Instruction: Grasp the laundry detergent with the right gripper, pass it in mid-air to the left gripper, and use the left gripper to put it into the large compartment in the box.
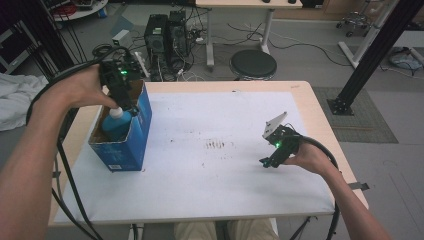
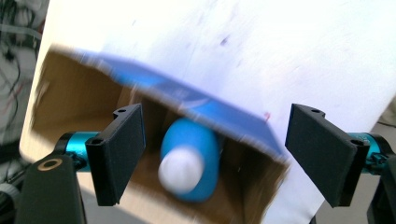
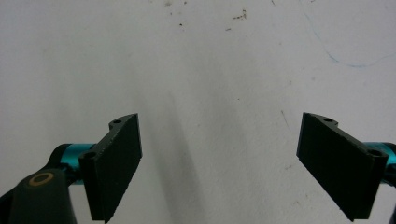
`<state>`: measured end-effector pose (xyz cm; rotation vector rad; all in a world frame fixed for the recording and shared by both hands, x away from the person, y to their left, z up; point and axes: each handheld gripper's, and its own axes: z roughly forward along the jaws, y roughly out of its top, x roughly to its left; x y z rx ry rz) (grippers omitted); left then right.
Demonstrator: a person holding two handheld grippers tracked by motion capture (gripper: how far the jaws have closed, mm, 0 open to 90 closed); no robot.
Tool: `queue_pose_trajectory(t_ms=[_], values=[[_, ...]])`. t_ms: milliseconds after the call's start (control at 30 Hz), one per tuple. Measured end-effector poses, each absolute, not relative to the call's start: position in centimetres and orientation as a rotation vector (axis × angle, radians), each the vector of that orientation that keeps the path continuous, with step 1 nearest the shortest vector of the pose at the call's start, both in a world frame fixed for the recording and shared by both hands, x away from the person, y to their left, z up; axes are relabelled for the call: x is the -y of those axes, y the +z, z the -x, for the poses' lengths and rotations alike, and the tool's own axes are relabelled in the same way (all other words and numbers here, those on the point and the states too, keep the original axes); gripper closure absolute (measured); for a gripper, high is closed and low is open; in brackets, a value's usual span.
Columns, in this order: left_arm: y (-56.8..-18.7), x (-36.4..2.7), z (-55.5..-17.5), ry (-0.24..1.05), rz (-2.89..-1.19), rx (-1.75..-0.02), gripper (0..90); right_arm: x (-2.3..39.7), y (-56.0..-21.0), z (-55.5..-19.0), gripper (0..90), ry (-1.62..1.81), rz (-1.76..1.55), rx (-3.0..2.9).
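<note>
An open blue cardboard box stands at the left side of the table, its brown inside showing. Inside it is a blue bottle with a white cap. My left gripper hangs just above the box's opening, pointing down at the bottle. Its jaws are open; the bottle shows in the gap below them, apart from both pads. At the right side of the table my right gripper points down at the bare white sheet, open with nothing between its pads.
A white sheet with a few dark smudges covers the wooden table. Beyond the far edge are a black stool and computer towers. A black frame post rises at the right, and a white cloth lies at the left.
</note>
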<state>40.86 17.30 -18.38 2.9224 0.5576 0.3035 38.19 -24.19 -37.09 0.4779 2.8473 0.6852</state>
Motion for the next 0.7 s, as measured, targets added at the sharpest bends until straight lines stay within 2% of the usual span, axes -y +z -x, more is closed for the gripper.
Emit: queue_pose_trajectory(t_ms=[300,500,700], values=[[-21.0,-10.4,-39.9,0.287,-2.953,-0.313,15.6,23.9,-36.5,-38.1,13.2,0.681,-0.473,-2.843],[-23.7,-7.4,-39.9,0.234,-2.973,-0.259,15.6,23.8,-36.2,-38.1,13.2,0.681,-0.471,-2.837],[-26.5,-6.0,-40.2,0.203,-2.977,-0.267,15.6,23.5,-35.3,-38.3,13.3,0.678,-0.458,-2.825]])
